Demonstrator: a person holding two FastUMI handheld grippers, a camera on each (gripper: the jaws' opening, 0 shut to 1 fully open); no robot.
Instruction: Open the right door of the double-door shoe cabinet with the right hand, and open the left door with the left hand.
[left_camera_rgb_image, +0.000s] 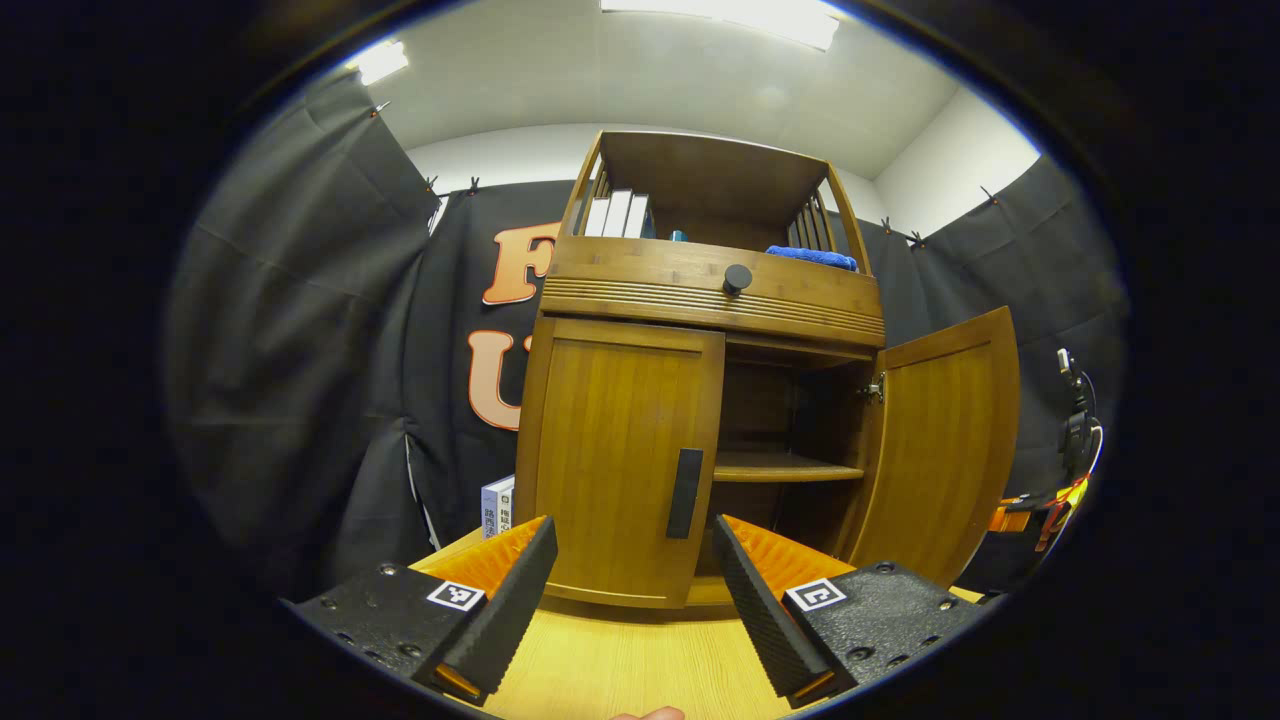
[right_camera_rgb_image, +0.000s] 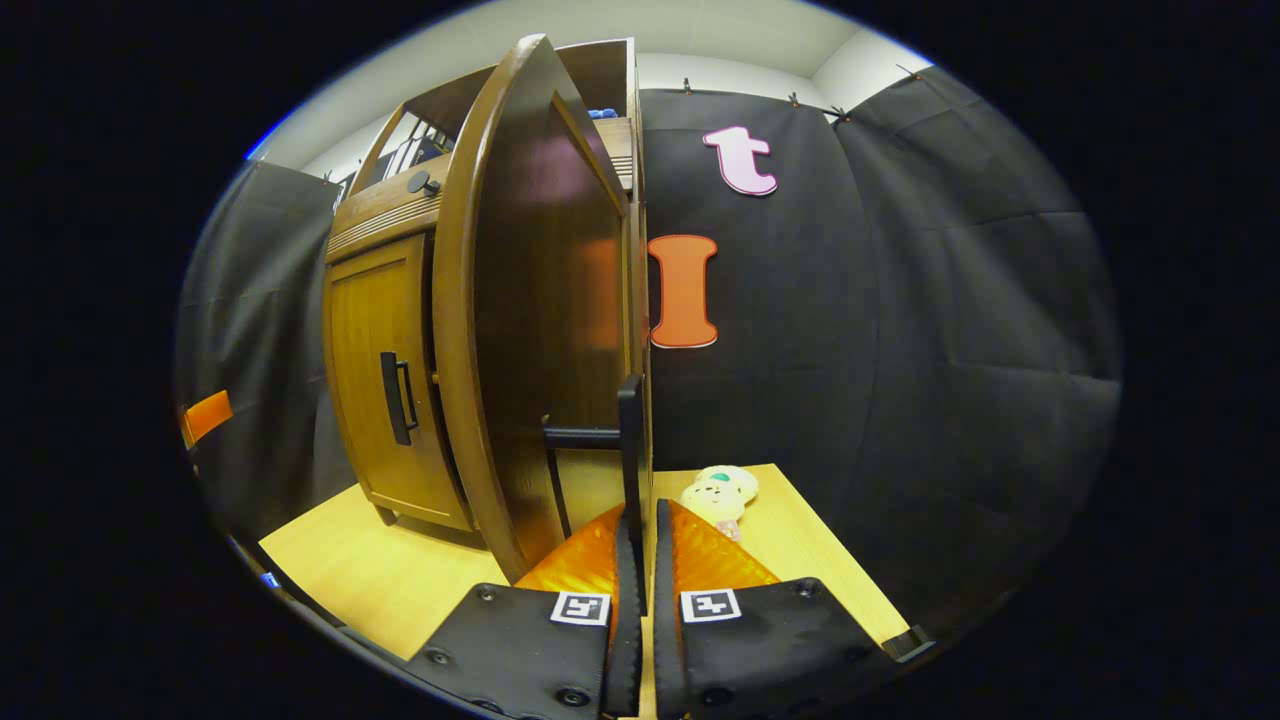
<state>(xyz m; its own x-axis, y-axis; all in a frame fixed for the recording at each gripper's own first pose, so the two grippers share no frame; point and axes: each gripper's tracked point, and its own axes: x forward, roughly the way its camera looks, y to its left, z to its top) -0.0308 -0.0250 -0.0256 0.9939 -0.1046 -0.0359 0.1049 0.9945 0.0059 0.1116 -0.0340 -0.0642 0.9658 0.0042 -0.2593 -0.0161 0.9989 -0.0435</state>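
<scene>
the right tool (right_camera_rgb_image: 636, 545) is pinching the right door's handle (right_camera_rgb_image: 630, 440), the right door (right_camera_rgb_image: 530, 300) standing wide. the left tool (left_camera_rgb_image: 632, 575) is hanging spread before the left door's handle (left_camera_rgb_image: 685, 493); it should be closing squarely on it

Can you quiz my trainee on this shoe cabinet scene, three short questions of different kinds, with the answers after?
1. True or false: the left door is already swung open.
2. What is the right gripper shut on? A) the drawer knob B) the right door's handle C) the plush toy
3. Fill in: the left gripper has its jaws ____, facing the left door's handle.

Key:
1. False; it is closed, while the right door stands open.
2. B
3. open
</scene>
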